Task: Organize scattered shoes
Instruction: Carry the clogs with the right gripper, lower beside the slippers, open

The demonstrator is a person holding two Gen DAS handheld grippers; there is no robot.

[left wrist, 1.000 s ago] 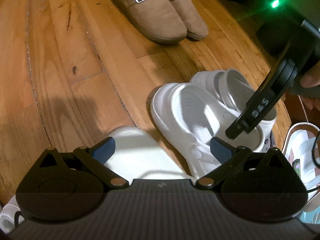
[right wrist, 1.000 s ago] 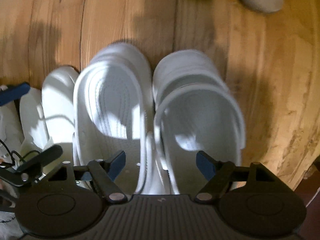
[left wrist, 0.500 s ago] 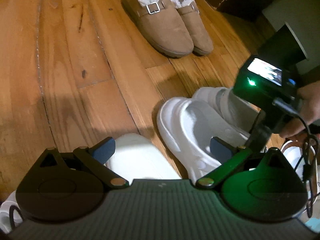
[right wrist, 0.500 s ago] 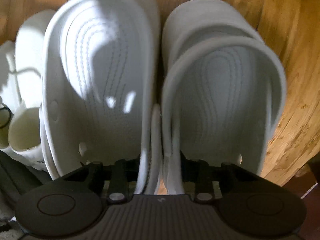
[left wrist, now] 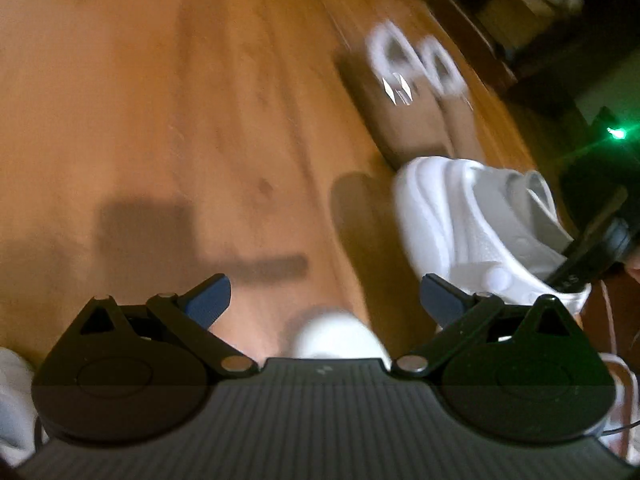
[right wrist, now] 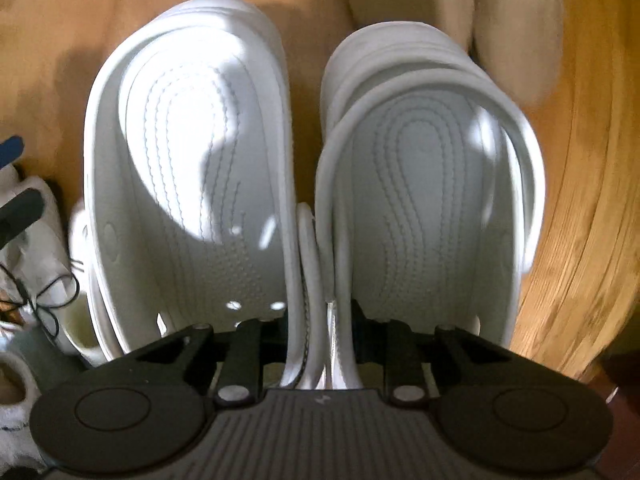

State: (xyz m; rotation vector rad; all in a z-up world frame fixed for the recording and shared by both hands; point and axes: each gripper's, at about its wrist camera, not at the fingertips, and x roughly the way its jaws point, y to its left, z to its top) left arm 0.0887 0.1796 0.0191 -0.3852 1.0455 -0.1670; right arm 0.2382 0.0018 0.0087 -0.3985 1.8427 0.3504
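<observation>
Wooden plank floor (left wrist: 160,100) under a pair of white foam clogs (right wrist: 192,168), toes toward frame top.
Right gripper (right wrist: 320,336) pinches their adjoining inner walls; only the left view shows blurred tan slippers (left wrist: 404,120) upper right, beyond the gaping, empty left gripper (left wrist: 324,300).

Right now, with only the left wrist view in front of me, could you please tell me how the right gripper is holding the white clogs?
Observer: The right gripper has just been closing. One finger sits inside each of the white clogs, pinching their inner walls together.
Operator: Thank you. Are the two clogs lined up?
Observer: Yes, side by side, toes pointing away and footbeds open to the right wrist camera.
Operator: Is anything near their toes?
Observer: A tan slipper shows just past the toe of the right-hand clog.
</observation>
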